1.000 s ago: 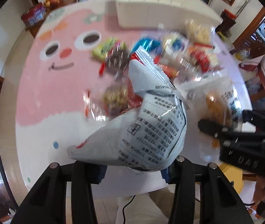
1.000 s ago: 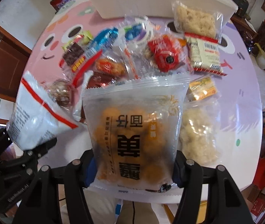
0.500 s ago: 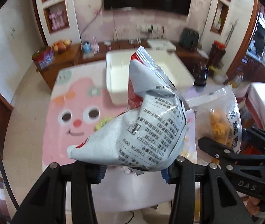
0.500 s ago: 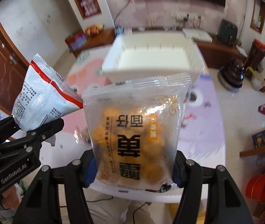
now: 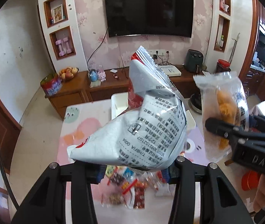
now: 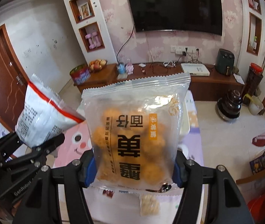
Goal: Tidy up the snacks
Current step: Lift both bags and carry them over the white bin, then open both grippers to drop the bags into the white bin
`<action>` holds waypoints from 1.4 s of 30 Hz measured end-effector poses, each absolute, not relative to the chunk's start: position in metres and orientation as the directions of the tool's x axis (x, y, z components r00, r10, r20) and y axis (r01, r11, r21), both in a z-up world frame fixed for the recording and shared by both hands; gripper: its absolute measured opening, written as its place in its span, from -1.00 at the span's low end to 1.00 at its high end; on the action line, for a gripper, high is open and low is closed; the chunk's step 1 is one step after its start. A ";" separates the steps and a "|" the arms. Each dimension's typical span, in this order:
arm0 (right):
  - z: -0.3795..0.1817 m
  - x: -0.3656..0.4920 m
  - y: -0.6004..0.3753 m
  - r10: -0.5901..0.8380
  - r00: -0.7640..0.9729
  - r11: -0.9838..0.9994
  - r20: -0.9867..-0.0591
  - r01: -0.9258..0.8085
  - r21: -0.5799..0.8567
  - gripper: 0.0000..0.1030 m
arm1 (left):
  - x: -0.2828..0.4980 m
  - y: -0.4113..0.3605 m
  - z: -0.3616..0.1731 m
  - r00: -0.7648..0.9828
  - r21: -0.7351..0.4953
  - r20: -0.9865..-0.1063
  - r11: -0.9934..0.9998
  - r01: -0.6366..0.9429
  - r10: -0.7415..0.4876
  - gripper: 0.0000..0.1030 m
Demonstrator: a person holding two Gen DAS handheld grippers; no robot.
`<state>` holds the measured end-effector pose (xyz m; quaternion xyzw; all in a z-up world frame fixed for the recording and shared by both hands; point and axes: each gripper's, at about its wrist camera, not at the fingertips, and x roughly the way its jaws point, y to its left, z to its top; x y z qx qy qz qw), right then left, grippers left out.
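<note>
Both packets held aloft, bound for the white bin.
Left hand-held gripper grips the white bag, right hand-held gripper the clear packet; lower each fully inside before releasing.

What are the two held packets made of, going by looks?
White printed packet in the left gripper: looks like opaque glossy plastic film, creased, with glare spots and a serrated seal. Clear packet in the right gripper: seemingly frosted see-through plastic film; orange balls show through, zigzag-cut top edge.
</note>
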<state>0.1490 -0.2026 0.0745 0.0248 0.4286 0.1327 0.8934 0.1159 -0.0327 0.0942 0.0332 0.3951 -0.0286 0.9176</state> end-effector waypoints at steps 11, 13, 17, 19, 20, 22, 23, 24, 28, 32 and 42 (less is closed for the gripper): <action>0.085 0.265 -0.209 0.180 0.649 0.984 -0.739 -0.129 0.127 0.24 | 0.244 -0.038 0.088 0.706 0.045 -0.707 0.995 0.093 -0.034 -0.12; 0.076 0.287 -0.210 0.167 0.641 0.986 -0.749 -0.107 0.129 0.24 | 0.268 -0.037 0.078 0.703 0.044 -0.710 0.995 0.094 -0.036 -0.12; 0.050 0.329 -0.210 0.151 0.604 0.988 -0.783 -0.063 0.142 0.24 | 0.304 -0.033 0.058 0.686 0.023 -0.726 0.996 0.091 -0.046 -0.12; 0.039 0.345 -0.207 0.141 0.585 0.989 -0.798 -0.051 0.138 0.25 | 0.318 -0.032 0.045 0.677 0.022 -0.734 0.996 0.092 -0.046 -0.12; 0.031 0.352 -0.205 0.133 0.574 0.990 -0.808 -0.044 0.132 0.25 | 0.325 -0.031 0.040 0.672 0.025 -0.739 0.996 0.091 -0.043 -0.12; 0.016 0.365 -0.202 0.127 0.551 0.991 -0.825 -0.036 0.129 0.25 | 0.338 -0.030 0.027 0.658 0.027 -0.752 0.996 0.091 -0.040 -0.12; 0.011 0.367 -0.200 0.122 0.543 0.992 -0.831 -0.032 0.124 0.26 | 0.343 -0.029 0.022 0.651 0.025 -0.758 0.996 0.091 -0.040 -0.12; 0.005 0.367 -0.197 0.113 0.535 0.993 -0.837 -0.029 0.116 0.26 | 0.349 -0.028 0.014 0.641 0.024 -0.766 0.996 0.092 -0.040 -0.12; -0.016 0.380 -0.190 0.102 0.496 0.994 -0.862 -0.017 0.108 0.29 | 0.360 -0.026 -0.006 0.615 0.028 -0.788 0.995 0.100 -0.040 -0.11; -0.030 0.388 -0.185 0.099 0.467 0.994 -0.879 -0.007 0.108 0.47 | 0.365 -0.030 -0.020 0.592 0.077 -0.806 0.991 0.112 -0.004 0.54; -0.031 0.385 -0.191 0.102 0.477 0.991 -0.873 0.027 0.130 0.56 | 0.356 -0.024 -0.026 0.600 0.100 -0.800 0.990 0.100 0.020 0.86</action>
